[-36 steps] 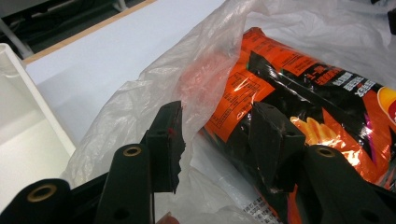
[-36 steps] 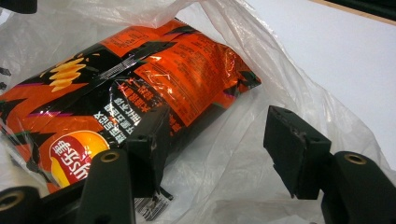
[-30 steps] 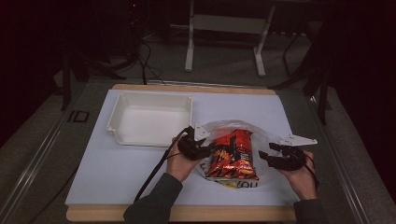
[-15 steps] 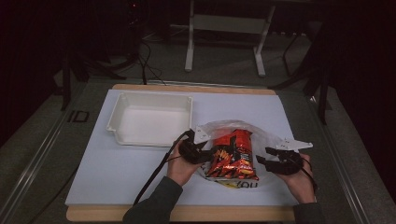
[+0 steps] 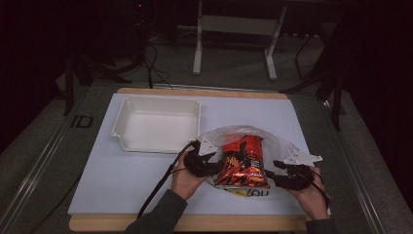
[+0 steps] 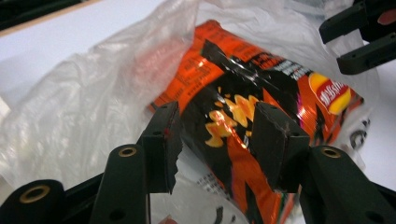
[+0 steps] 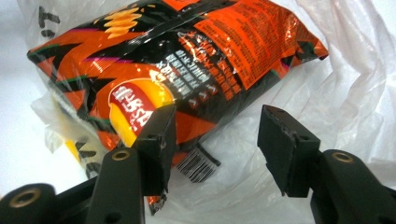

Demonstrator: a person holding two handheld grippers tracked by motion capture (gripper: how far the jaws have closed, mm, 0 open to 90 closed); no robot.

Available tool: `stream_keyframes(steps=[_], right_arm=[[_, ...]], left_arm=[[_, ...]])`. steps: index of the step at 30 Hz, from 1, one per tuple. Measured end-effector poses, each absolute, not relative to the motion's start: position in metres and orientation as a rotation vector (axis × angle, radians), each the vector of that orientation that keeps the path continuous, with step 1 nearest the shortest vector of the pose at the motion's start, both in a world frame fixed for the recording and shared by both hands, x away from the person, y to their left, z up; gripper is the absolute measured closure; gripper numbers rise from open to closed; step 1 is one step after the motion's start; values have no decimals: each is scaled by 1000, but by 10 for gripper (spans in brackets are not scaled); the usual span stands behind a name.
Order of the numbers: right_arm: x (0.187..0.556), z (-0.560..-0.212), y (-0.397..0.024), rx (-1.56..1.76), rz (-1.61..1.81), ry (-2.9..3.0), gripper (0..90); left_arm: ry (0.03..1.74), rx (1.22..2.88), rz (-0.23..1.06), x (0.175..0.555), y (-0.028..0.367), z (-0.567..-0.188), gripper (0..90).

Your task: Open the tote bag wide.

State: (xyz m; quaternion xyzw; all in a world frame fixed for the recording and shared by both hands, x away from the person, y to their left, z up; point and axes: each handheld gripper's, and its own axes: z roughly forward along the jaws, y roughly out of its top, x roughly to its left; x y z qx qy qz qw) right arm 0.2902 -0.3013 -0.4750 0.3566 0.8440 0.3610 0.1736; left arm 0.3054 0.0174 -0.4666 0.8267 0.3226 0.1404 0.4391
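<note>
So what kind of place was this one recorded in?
Probably a lab or workshop recording station, not a home: a white work mat on a wooden board, cables across a dark floor, and a metal stand's legs behind the table.

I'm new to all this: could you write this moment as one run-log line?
scene: orange chip bag in clear plastic bag | left hand-held gripper: open, straddling chip bag | right hand-held gripper: open, jaws just closing | white tray: empty
</note>
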Motion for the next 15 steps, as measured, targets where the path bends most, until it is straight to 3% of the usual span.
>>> stream_keyframes(steps=[15], right_arm=[[280, -486, -303, 1014, 992, 2414, 574]], left_arm=[[751, 2094, 298, 290, 20, -477, 586]])
